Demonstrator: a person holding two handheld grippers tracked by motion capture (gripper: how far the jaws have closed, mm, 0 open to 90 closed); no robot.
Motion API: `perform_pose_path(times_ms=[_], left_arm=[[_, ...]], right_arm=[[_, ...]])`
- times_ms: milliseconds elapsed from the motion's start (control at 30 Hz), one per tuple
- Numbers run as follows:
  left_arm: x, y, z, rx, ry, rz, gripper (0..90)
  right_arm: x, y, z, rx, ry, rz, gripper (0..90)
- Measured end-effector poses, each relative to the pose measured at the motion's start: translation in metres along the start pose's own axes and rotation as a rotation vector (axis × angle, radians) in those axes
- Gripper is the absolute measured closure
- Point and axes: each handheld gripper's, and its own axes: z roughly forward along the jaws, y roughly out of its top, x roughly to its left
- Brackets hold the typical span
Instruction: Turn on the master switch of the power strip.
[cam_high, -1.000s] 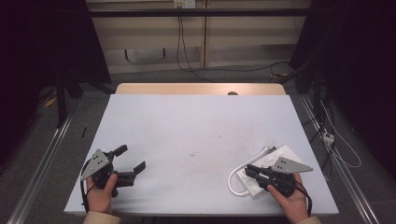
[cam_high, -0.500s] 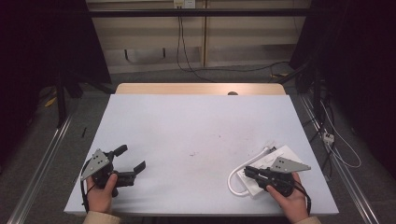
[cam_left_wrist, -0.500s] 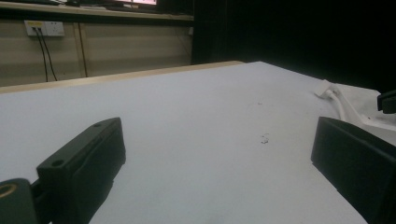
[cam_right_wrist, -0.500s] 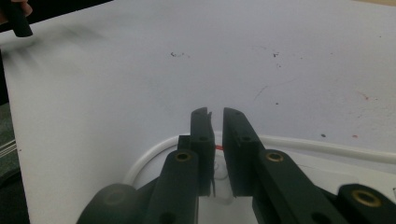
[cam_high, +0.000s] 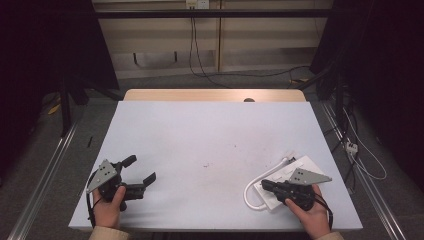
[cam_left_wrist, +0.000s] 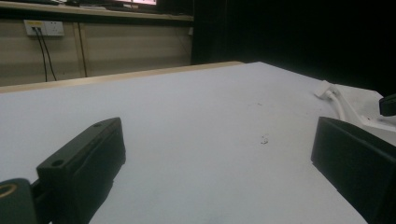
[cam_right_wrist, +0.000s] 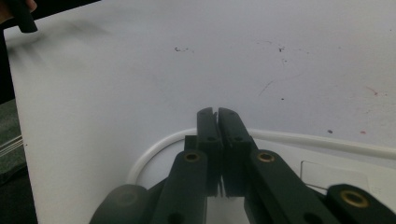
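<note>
Though smooth — flat white box (cam_high: 292, 181)

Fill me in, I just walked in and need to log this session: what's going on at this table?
A person sits at the pale table with a hand-held gripper in each hand. The right hand-held gripper hangs over a flat white device with a looping white cable at the near right; its jaws have just closed, nothing visibly between them. The left hand-held gripper rests at the near left, jaws wide open, holding nothing.
</note>
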Motion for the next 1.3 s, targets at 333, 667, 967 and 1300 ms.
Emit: perform_pose_path(times_ms=[333,667,967,1300], left_arm=[[0.0000,-0.0001,0.0003,0.000,-0.001,0.000,2.6],[-0.0001,-0.0003,0.0007,0.000,-0.001,-0.002,2.6],[0.0000,-0.0002,0.0008,0.001,-0.002,0.001,2.6],[0.0002,-0.0003,0.0010,0.002,-0.002,0.001,2.6]], right_arm=[[0.0000,-0.0007,0.0007,0.018,-0.003,-0.006,90.0],[-0.0003,-0.0018,0.0023,0.032,-0.003,-0.010,90.0],[-0.0001,-0.0024,0.0032,0.040,-0.002,-0.025,90.0],[0.0006,-0.0026,0.0043,0.051,-0.002,-0.036,90.0]])
